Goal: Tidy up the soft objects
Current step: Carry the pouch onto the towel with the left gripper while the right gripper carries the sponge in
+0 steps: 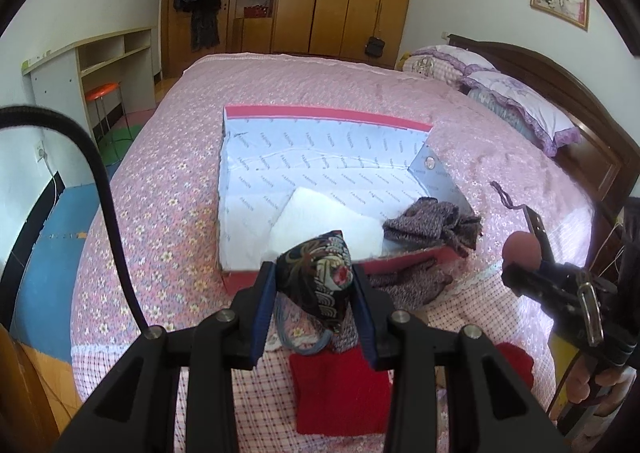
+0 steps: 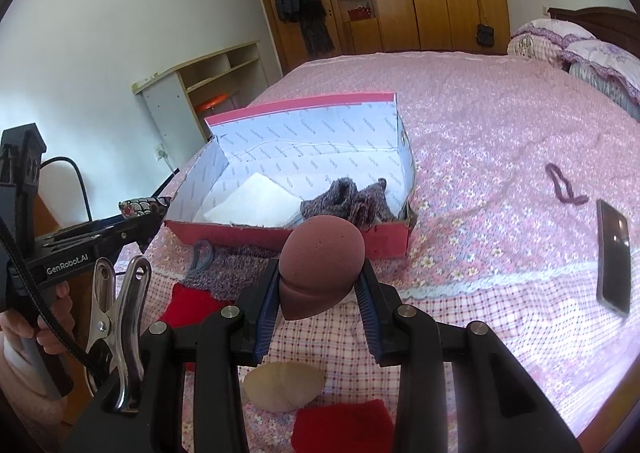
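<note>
Patterned dark pouch (image 1: 320, 277) sits pinched between the blue pads of the left gripper (image 1: 314, 285), raised just in front of the near wall of the red shoebox (image 1: 400, 259), which holds a white folded cloth (image 1: 324, 221) and a grey knitted piece (image 1: 436, 223) on the pink bedspread (image 1: 160, 213). Right of it, the right gripper (image 2: 320, 285) is clamped on a brown sponge ball (image 2: 322, 261), held level above the checked sheet near the box's front. Red cloths (image 2: 344, 429), a beige pad (image 2: 284, 385) and another grey knit (image 2: 236, 269) lie nearer, a phone (image 2: 614, 257) far right.
</note>
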### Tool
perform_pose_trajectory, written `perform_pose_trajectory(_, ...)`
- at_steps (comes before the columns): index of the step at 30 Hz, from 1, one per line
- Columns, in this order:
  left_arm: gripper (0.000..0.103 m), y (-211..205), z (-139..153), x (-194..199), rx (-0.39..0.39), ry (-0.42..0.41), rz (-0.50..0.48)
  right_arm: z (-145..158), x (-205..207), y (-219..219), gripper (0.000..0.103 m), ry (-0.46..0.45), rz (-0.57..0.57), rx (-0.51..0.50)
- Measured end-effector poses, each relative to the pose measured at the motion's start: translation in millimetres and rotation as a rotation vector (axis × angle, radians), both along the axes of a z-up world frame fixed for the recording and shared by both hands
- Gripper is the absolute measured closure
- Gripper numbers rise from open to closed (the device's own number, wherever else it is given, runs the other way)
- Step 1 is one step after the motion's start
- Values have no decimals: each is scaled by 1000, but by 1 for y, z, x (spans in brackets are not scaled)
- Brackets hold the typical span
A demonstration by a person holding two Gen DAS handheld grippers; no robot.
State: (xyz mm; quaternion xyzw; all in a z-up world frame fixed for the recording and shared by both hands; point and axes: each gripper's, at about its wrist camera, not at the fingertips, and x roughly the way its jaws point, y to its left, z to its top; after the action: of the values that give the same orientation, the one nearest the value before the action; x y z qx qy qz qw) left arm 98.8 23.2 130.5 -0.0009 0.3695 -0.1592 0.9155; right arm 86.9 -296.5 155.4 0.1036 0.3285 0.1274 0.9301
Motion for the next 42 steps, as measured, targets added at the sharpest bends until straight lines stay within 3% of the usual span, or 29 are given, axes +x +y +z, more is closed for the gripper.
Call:
perform_pose_trajectory(12, 65, -8, 8, 26, 20, -22, -2, 16, 19, -2, 66, -26, 7, -46)
perform_pose_trajectory(27, 65, -16, -11, 67, 37, 8, 14, 20, 63, 8, 66, -4, 26, -116)
perform_pose_trajectory(42, 65, -32, -39, 102, 81, 66, 13, -3, 119, 7, 66, 54, 8, -138)
